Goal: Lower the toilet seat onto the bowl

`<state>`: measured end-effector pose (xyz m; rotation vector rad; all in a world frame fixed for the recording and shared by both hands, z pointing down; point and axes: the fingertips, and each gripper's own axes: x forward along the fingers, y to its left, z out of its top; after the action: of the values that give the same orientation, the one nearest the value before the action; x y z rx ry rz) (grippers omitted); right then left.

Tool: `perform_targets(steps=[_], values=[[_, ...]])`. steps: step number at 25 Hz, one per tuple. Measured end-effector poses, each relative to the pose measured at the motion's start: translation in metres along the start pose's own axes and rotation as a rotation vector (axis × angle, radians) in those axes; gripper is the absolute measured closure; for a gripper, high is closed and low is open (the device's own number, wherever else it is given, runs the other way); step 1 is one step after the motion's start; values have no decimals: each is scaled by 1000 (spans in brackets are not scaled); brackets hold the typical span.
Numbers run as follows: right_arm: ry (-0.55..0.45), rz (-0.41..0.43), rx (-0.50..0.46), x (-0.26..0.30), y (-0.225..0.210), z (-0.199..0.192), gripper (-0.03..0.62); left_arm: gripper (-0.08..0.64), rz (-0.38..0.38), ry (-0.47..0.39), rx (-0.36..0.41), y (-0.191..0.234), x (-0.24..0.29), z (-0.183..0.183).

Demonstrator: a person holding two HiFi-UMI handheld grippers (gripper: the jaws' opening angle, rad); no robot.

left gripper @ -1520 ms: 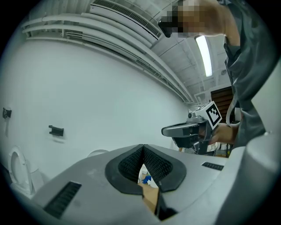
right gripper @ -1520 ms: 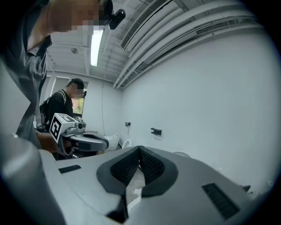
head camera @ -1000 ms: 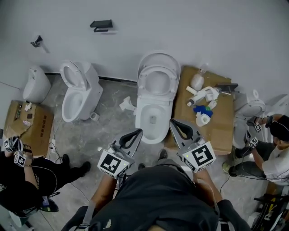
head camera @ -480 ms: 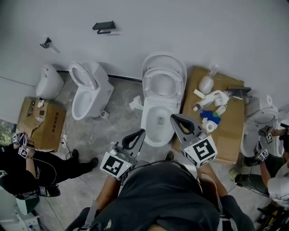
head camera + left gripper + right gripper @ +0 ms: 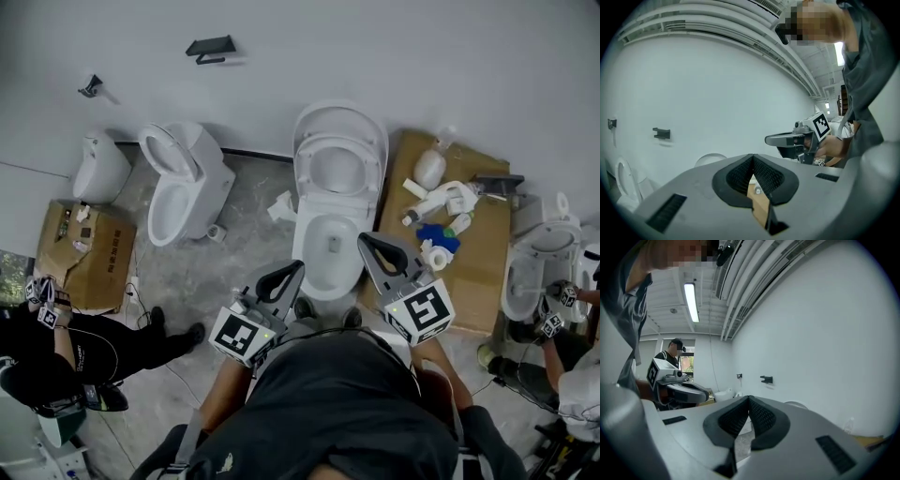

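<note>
Standing raised, toilet seat (image 5: 367, 174), bowl (image 5: 302, 249) seen only in head view

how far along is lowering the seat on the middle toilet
Done: nothing; the toilet seat stands upright, off the bowl. In hand: left gripper and right gripper, both shut and empty, hover near the bowl. To do: reach the seat, swing it down.

White bottles (image 5: 429, 170) on cardboard (image 5: 473, 272); second toilet (image 5: 187, 192) leftward
</note>
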<state>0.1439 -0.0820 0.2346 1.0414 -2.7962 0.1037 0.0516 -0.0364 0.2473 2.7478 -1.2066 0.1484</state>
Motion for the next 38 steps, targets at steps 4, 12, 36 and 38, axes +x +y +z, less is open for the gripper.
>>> perform_targets(steps=[4,12,36,38], values=[[14,-47,3,5,-2,3,584,555,-42,-17,8,15,5,8],[39,-104,-4,45,14,16,584,554,-105,-65,-20,63,-5,16],[199,-23,-57,139,-27,-28,584,554,-120,2,-64,138,24,-30],[214,-18,-59,151,-54,-37,584,554,-108,17,-86,139,34,-30]])
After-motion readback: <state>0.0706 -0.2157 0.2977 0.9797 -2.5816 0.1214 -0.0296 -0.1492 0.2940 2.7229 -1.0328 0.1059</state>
